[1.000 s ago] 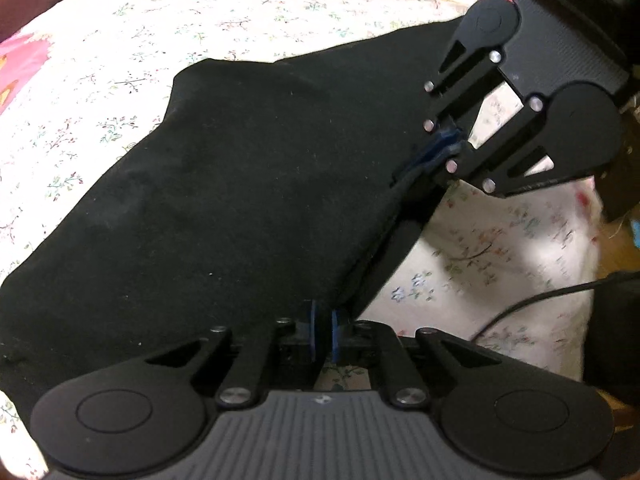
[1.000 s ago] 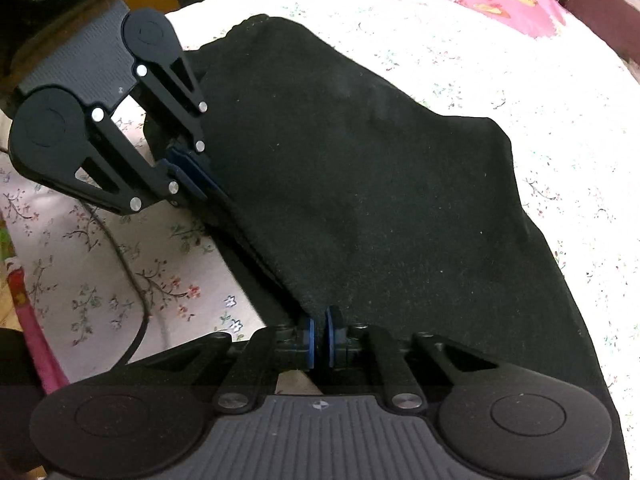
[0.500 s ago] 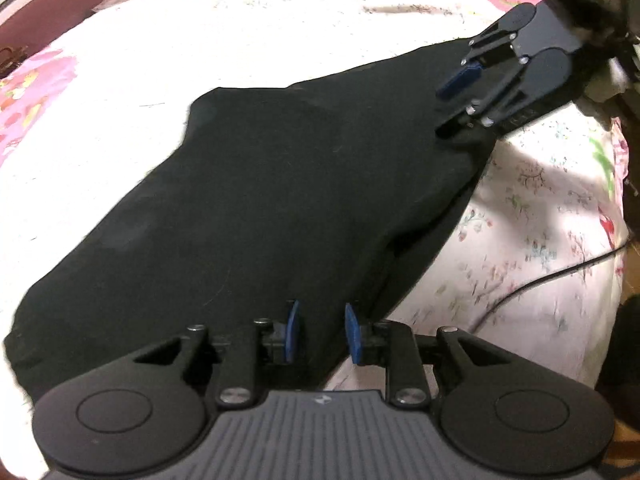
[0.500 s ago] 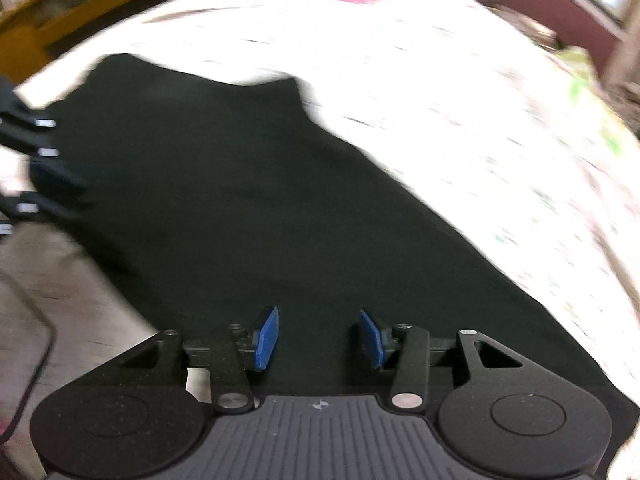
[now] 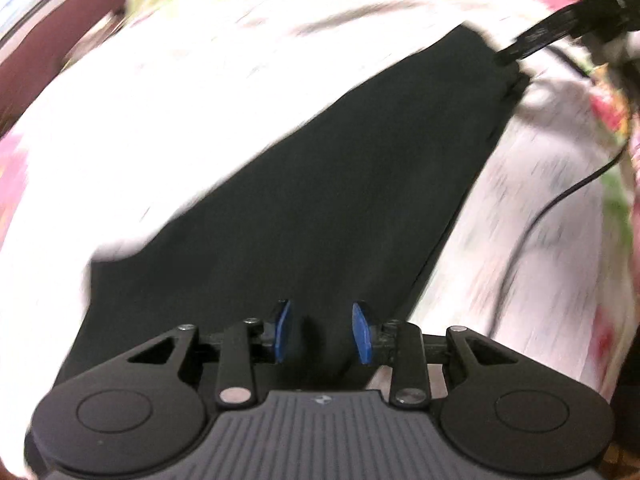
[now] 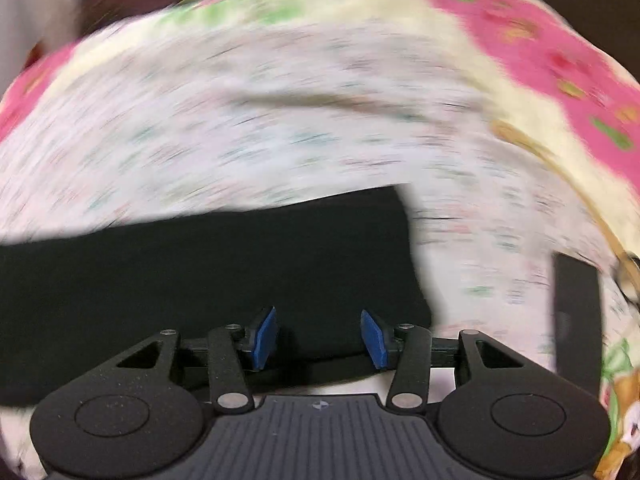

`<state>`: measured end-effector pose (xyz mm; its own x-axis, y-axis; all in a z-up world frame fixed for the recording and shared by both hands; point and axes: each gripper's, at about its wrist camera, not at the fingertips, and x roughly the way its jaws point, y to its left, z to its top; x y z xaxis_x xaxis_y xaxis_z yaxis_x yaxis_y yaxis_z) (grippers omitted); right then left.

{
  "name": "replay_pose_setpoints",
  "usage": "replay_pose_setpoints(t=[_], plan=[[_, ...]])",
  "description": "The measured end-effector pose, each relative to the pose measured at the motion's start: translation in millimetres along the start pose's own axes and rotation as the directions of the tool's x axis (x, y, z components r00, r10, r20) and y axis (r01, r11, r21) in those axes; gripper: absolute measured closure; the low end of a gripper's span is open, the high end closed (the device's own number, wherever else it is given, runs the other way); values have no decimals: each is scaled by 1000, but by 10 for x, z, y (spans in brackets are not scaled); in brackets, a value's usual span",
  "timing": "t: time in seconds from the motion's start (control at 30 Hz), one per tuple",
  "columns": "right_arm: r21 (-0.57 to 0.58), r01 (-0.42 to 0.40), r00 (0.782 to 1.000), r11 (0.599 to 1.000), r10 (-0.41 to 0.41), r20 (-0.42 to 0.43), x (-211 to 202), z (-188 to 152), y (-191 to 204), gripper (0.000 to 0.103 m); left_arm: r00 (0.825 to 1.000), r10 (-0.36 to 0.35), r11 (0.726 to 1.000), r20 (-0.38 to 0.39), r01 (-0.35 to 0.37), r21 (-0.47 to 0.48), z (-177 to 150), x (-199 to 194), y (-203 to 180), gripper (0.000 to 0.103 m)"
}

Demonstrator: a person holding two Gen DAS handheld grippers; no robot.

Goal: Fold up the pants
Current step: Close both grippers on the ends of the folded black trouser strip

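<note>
The black pants [image 5: 320, 184] lie flat on the floral bed sheet [image 5: 160, 112], folded lengthwise into a long band. In the left wrist view they run from my left gripper [image 5: 322, 332] up to the far right. My left gripper is open and empty, its blue pads [image 5: 283, 330] just over the near end of the cloth. In the right wrist view the pants [image 6: 200, 272] fill the lower left. My right gripper [image 6: 320, 338] is open and empty over their near edge. Both views are blurred by motion.
A black cable [image 5: 560, 196] runs over the sheet right of the pants. A pink flowered border [image 6: 540, 48] edges the sheet at the far right. A dark flat object [image 6: 576, 312] lies on the sheet to the right of my right gripper.
Both grippers were shut on the pants' edge a second ago, then opened and let go. Both have since swung away, and the right gripper now faces across the pants.
</note>
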<state>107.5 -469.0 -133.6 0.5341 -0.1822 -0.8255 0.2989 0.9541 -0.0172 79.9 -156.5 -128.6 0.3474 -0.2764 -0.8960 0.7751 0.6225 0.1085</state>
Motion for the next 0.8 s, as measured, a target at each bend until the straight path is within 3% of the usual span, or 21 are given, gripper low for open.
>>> replay_pose_setpoints(t=[0.17, 0.23, 0.3, 0.33, 0.47, 0.57, 0.73, 0.8], plan=[[12, 41, 998, 999, -42, 38, 151, -20, -375, 66, 987, -125, 986, 103, 112, 123, 859, 468, -691, 60], [38, -12, 1000, 999, 12, 0, 256, -32, -385, 66, 979, -154, 977, 131, 131, 169, 1103, 616, -923, 60], [64, -103, 992, 993, 107, -60, 358, -46, -456, 81, 973, -197, 963, 118, 169, 211, 1267, 780, -1138, 59], [89, -139, 985, 986, 147, -89, 366, -34, -470, 100, 974, -201, 956, 103, 172, 237, 1330, 878, -1232, 58], [97, -194, 974, 976, 204, -101, 183, -37, -552, 103, 981, -191, 954, 17, 182, 238, 1386, 1154, -1376, 61], [110, -196, 971, 974, 208, -115, 140, -98, -665, 103, 970, -242, 945, -6, 238, 224, 1369, 1085, -1334, 77], [158, -122, 975, 980, 148, -165, 163, -131, -851, 103, 966, -258, 935, -31, 257, 245, 1259, 1030, -1369, 77], [191, -138, 973, 972, 169, -157, 84, -138, -857, 103, 967, -254, 939, -33, 255, 230, 1259, 1036, -1374, 77]])
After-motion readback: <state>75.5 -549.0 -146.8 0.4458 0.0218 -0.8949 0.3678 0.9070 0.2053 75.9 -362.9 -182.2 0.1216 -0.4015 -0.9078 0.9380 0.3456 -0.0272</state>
